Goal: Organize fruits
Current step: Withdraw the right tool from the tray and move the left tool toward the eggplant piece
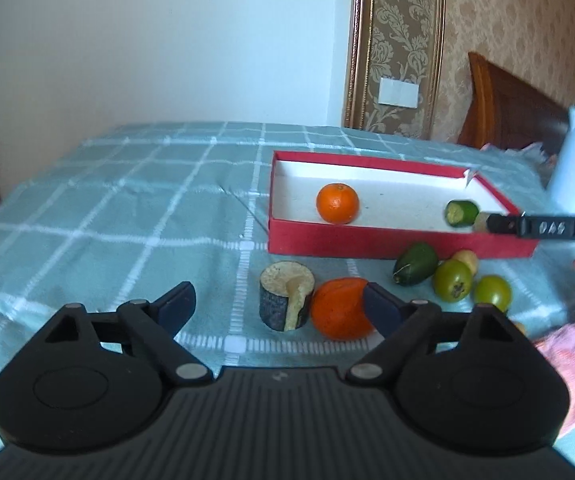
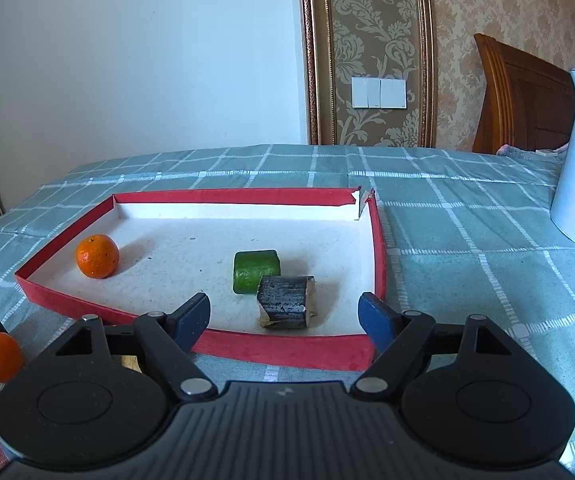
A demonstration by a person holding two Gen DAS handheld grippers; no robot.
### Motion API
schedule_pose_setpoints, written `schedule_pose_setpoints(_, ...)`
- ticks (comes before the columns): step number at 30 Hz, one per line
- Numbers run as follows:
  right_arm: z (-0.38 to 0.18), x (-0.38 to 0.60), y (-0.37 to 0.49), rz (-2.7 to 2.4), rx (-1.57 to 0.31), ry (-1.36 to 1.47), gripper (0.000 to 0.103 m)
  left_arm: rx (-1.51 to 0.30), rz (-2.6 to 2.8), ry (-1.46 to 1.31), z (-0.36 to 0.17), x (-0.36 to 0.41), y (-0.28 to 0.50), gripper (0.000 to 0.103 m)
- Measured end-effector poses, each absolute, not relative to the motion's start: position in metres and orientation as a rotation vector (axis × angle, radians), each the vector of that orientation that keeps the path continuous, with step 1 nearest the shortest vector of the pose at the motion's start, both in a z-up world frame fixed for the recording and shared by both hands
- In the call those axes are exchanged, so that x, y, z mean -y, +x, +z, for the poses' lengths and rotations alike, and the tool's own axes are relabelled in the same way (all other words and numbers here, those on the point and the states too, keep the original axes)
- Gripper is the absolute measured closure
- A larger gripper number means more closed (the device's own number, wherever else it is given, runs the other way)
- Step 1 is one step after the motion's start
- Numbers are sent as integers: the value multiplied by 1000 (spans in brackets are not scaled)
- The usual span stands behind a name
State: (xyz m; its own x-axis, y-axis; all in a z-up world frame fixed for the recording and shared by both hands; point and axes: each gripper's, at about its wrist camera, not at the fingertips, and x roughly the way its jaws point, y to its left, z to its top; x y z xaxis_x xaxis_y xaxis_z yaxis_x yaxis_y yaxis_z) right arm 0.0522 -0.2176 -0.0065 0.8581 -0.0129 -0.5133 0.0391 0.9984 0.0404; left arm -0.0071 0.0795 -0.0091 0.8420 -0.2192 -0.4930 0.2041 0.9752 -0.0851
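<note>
Fruit sits in a shallow red cardboard tray with a white floor [image 2: 379,240] on a green checked tablecloth [image 2: 467,240] — a round orange mandarin [image 2: 97,256] far left, a cut green piece [image 2: 255,270] touching a dark-skinned chunk [image 2: 287,300] near right. Right gripper [image 2: 285,316] hovers spread and empty over the tray's near wall. Outside, the left gripper [image 1: 275,304] — spread — frames another dark chunk [image 1: 285,300] and mandarin [image 1: 339,314], gripping neither.

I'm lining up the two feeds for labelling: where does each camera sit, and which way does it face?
Left wrist: on the left tongs, open, looking over loose fruit on the cloth toward the red tray; a sleeve shows at right.
Right wrist: on the right tongs, open, looking straight into the red tray.
Shared: the tray, the orange in it, the cucumber piece.
</note>
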Motion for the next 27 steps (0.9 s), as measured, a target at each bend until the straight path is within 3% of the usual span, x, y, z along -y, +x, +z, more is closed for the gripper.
schedule_pose_setpoints(11, -8, 217, 52, -36, -535, 47, 19, -554, -191, -18, -11, -91, 14, 14)
schedule_pose_setpoints(19, -8, 216, 53, -40, -534, 42, 19, -533, -177, 130, -9, -83, 25, 0)
schedule_pose_setpoints(27, -8, 216, 52, -43, -534, 38, 18, -551, -178, 190, -13, -84, 24, 0)
